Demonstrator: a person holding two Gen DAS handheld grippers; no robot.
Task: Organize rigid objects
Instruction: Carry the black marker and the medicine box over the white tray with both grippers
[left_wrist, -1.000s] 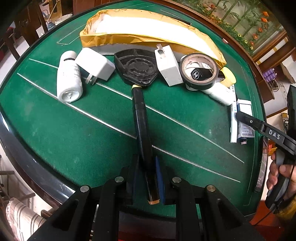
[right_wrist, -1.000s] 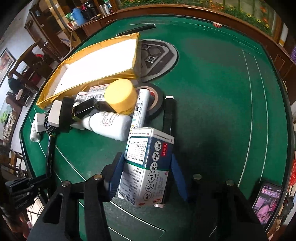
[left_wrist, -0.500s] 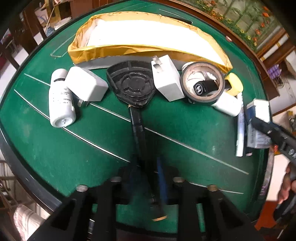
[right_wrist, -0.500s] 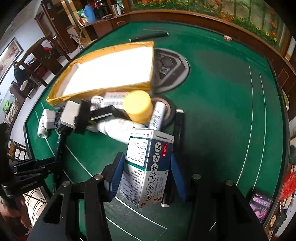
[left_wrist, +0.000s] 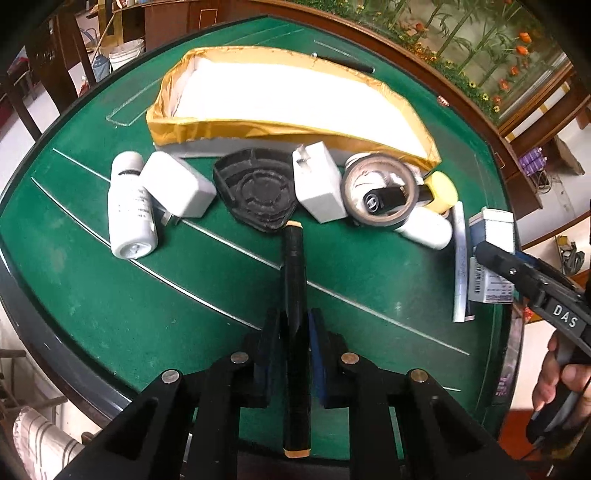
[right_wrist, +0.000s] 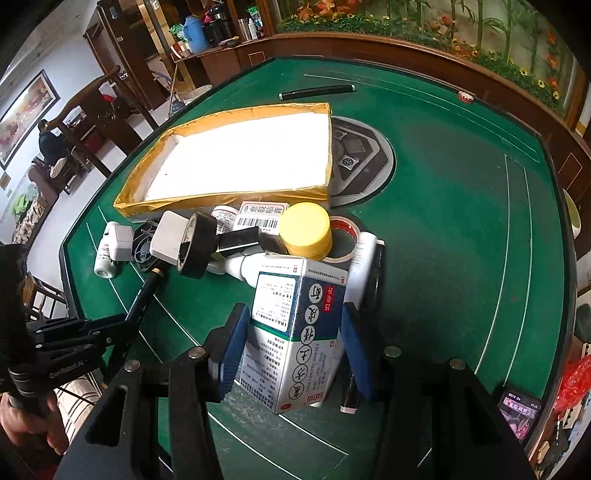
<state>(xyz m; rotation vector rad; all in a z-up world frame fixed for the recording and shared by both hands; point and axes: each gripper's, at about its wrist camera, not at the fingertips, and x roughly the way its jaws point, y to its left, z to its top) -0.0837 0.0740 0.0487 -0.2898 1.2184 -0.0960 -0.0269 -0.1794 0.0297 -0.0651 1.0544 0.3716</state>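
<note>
My left gripper (left_wrist: 294, 325) is shut on a black pen (left_wrist: 294, 280) with tan ends, held above the green table and pointing at a black triangular holder (left_wrist: 258, 194). My right gripper (right_wrist: 291, 332) is shut on a white and teal medicine box (right_wrist: 295, 332), lifted above the table; the box also shows in the left wrist view (left_wrist: 493, 254). A shallow gold-edged tray (left_wrist: 288, 96) with a white floor lies behind the row of objects; it also shows in the right wrist view (right_wrist: 236, 158).
In front of the tray lie a white bottle (left_wrist: 129, 206), two white chargers (left_wrist: 177, 188), a black tape roll (left_wrist: 380, 195), a yellow-capped bottle (right_wrist: 304, 229), a white tube (left_wrist: 460, 258) and a red tape roll (right_wrist: 343, 236). Another black pen (right_wrist: 317, 92) lies far back. A phone (right_wrist: 519, 408) sits at the table's edge.
Both grippers have risen and drawn back from the table, the left with the pen and the right with the medicine box. The objects on the table have not moved.
</note>
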